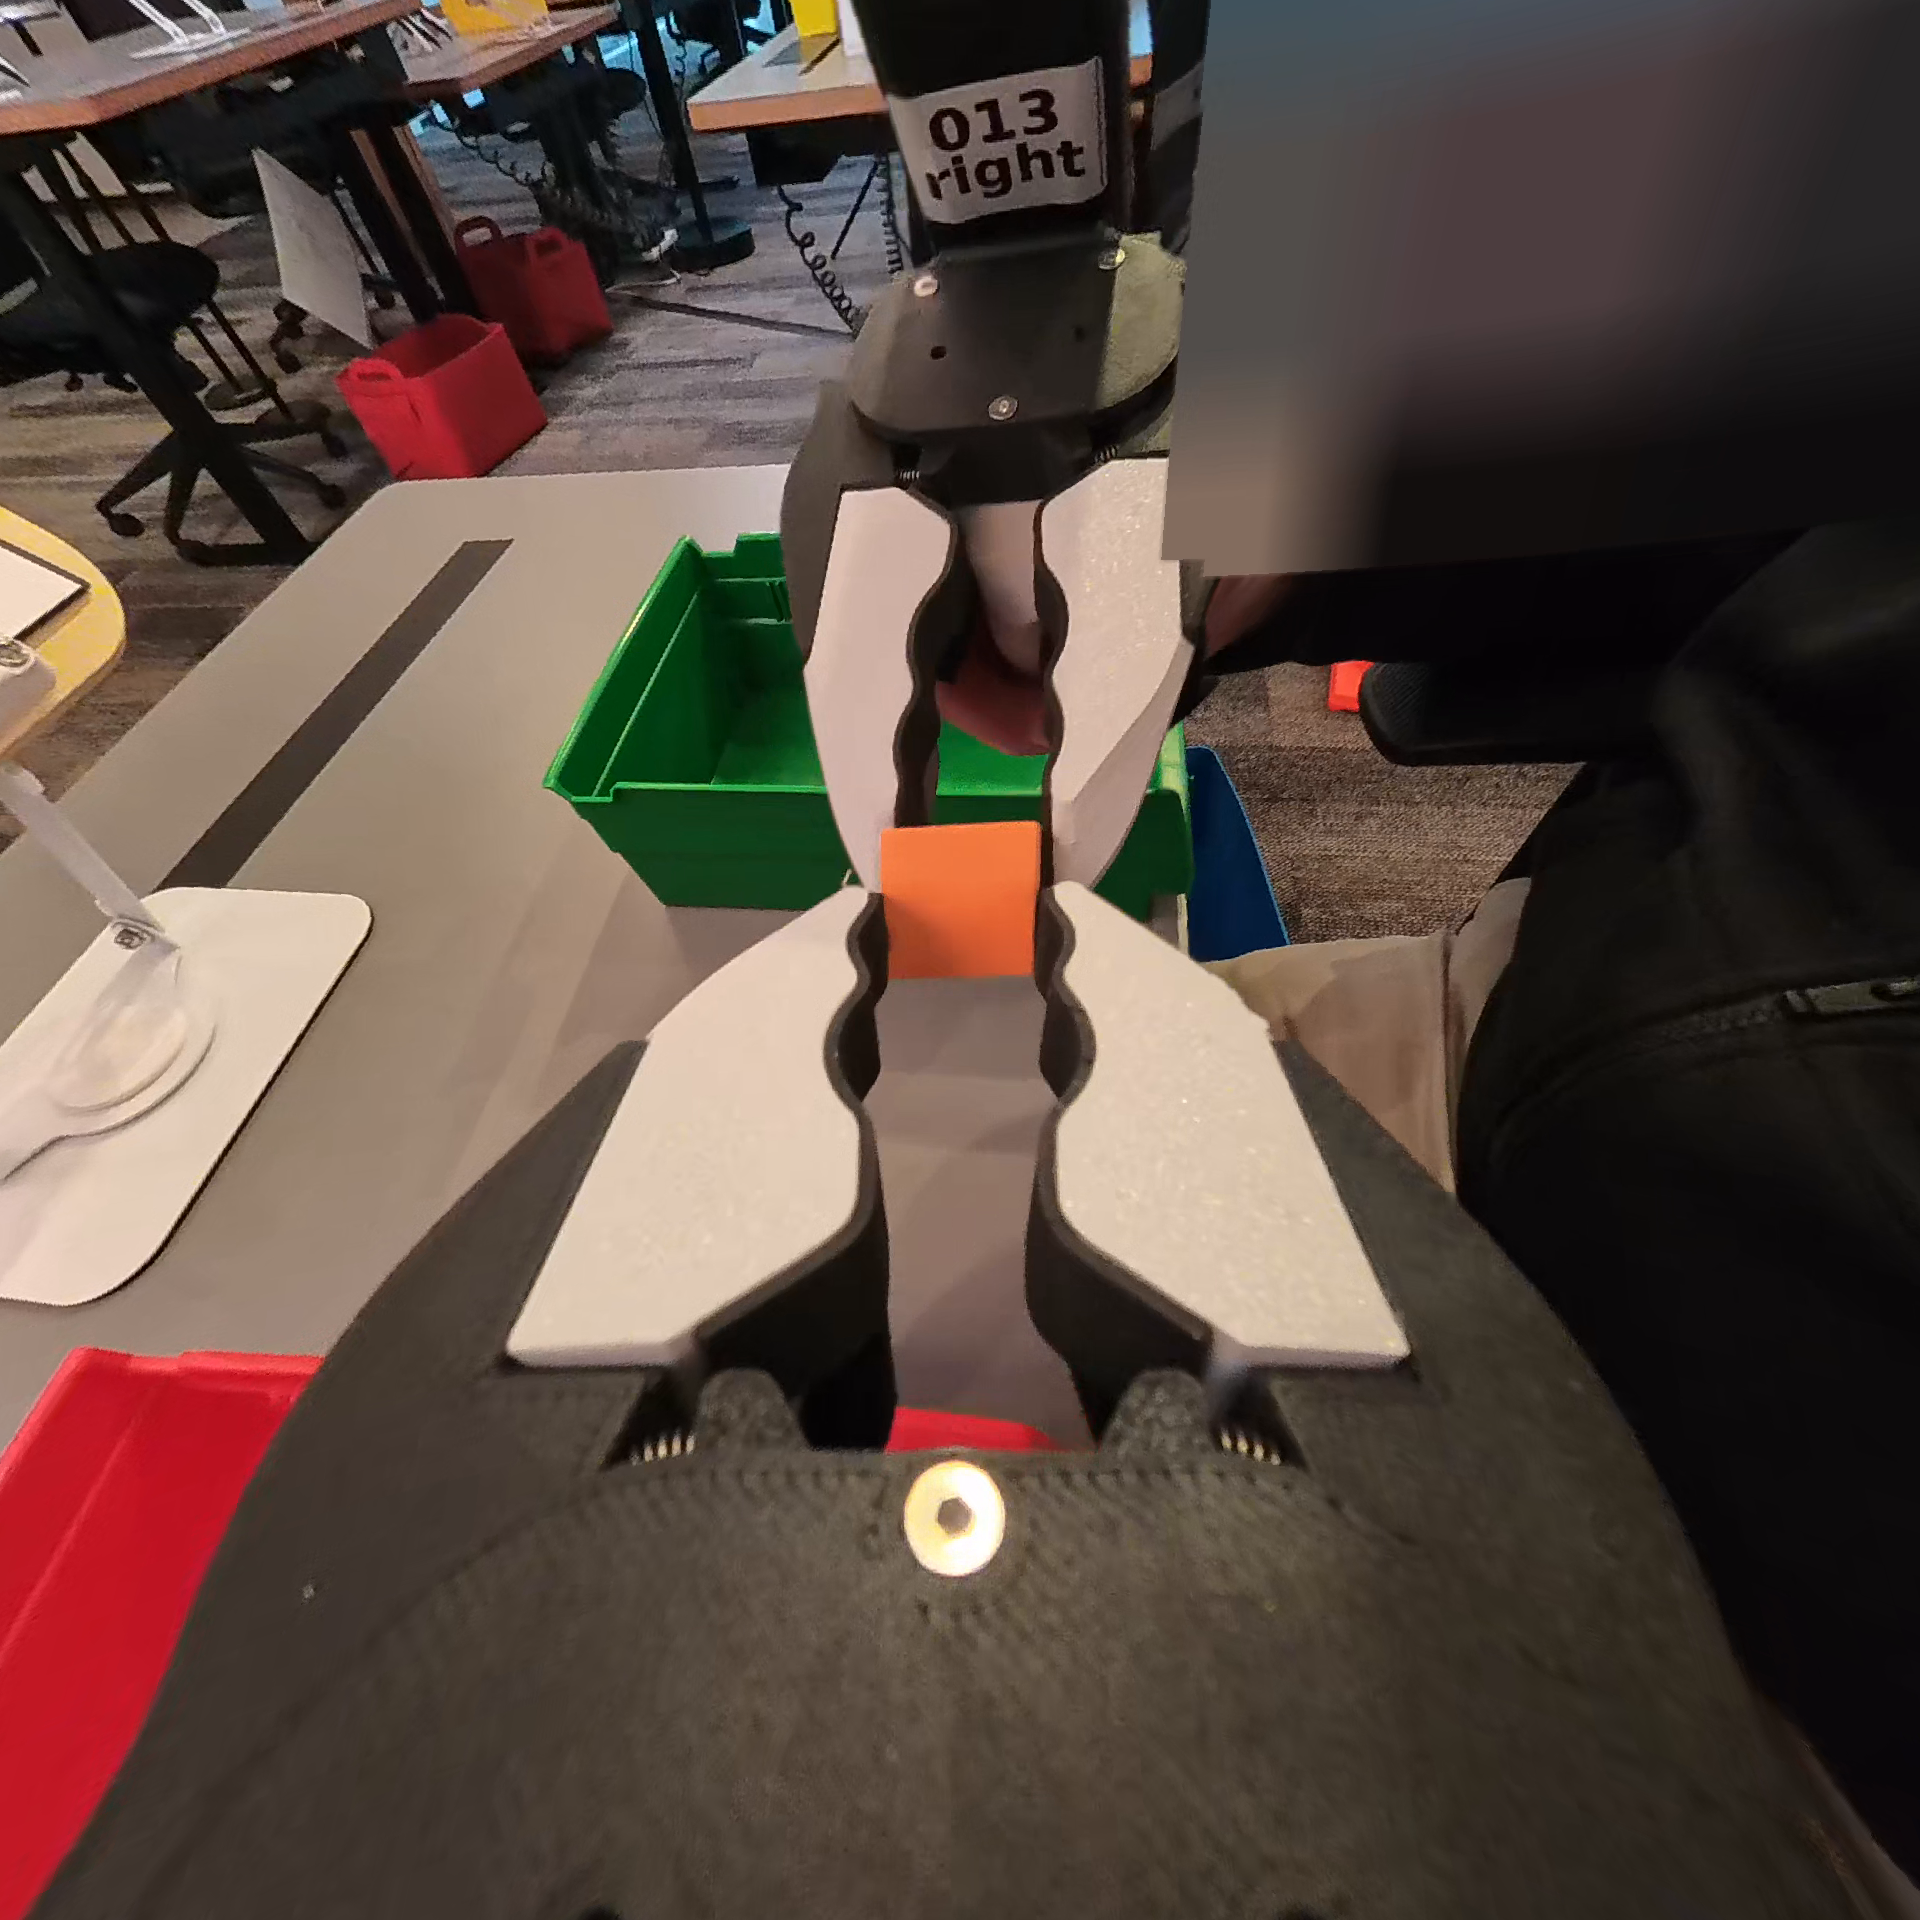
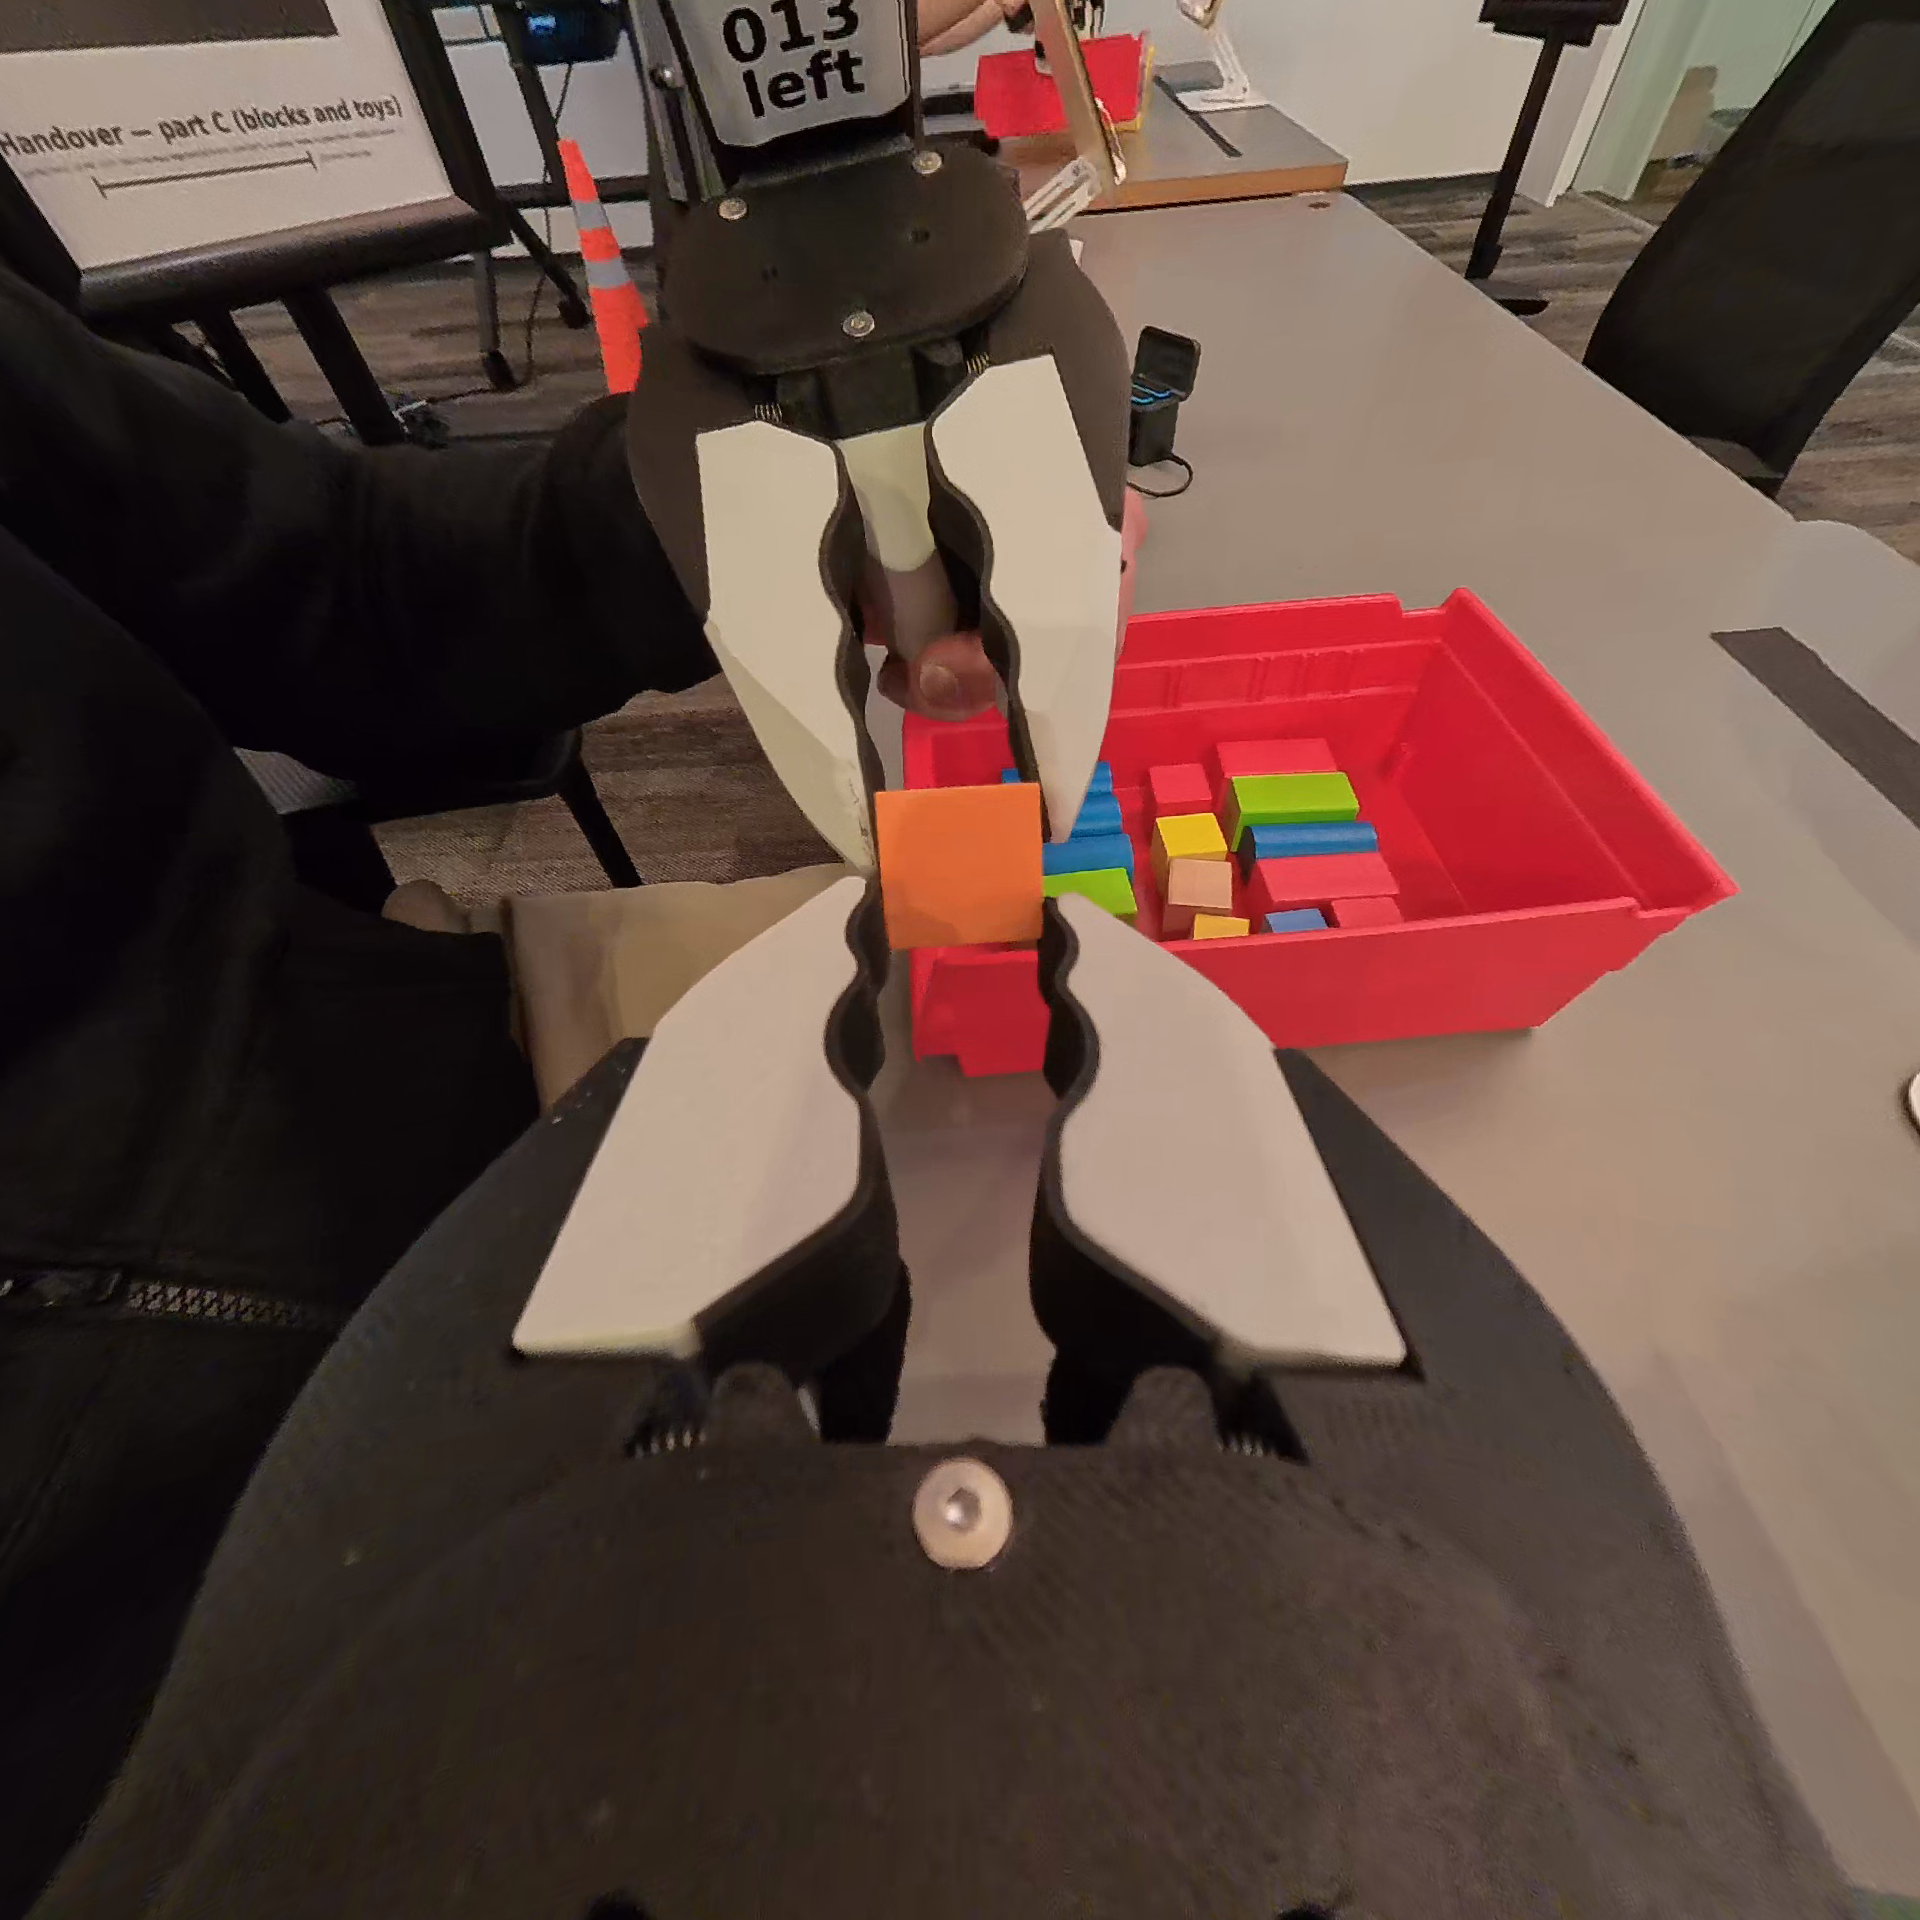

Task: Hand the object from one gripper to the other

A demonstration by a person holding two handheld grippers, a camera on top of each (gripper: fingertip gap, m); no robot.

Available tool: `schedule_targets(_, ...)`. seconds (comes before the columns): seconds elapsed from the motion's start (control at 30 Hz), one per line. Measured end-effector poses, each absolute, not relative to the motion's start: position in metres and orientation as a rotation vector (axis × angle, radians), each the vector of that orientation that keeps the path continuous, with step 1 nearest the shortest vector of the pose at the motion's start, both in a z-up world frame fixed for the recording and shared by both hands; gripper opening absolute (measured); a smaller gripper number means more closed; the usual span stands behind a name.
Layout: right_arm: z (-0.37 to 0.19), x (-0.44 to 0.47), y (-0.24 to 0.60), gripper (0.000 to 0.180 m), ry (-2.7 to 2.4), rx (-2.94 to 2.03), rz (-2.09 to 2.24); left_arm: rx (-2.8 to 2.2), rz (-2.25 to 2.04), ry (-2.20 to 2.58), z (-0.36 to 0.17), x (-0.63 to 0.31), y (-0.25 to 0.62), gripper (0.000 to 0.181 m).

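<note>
1. Your left gripper (image 1: 958,914) has its fingertips on the two side faces of the orange cube (image 1: 960,899), pinching it at the very tips; your right gripper (image 2: 961,914) meets the same cube from the opposite end, its fingertips likewise flush on two faces; both pairs look closed onto it, though which one bears the load I cannot tell.
2. The grippers face each other tip to tip with the cube between them; I judge this is the shared-grip instant of the handover, each tool taking only half the cube's depth so the other has room.
3. The shallow tip hold leaves little margin; if the giving side lets go before the other is firm, the cube may twist or drop.
4. The cube itself is plain matte orange, flat-faced with sharp edges, unmarked; probably painted wood like the others, so rigid and fairly slick.
5. Taking the cube as landmark: it hangs in the air above the near edge of the grey table (image 2: 1558,1195); the red bin (image 2: 1621,904) of coloured blocks (image 2: 1288,805) sits just beyond it in the right wrist view; the green bin (image 1: 717,821) lies beyond it in the left wrist view.
</note>
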State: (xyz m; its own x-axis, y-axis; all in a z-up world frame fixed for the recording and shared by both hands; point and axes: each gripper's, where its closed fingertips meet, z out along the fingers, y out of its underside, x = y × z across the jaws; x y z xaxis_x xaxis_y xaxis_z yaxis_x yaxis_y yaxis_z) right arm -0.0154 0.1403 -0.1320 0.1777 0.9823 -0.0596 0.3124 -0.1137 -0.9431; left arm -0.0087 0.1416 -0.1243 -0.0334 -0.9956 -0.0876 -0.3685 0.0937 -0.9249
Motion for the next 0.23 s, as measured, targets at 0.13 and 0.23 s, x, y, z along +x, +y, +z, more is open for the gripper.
schedule_targets(0.13,-0.124,-0.004,0.146,0.027,-1.255,-1.603,0.941,-1.383,-0.974,1.485,-0.115,-0.006,0.141,0.033)
schedule_targets(0.23,-0.123,0.034,0.171,0.027,-1.212,-1.701,0.774,-1.383,-0.912,1.445,-0.110,-0.011,0.150,0.054)
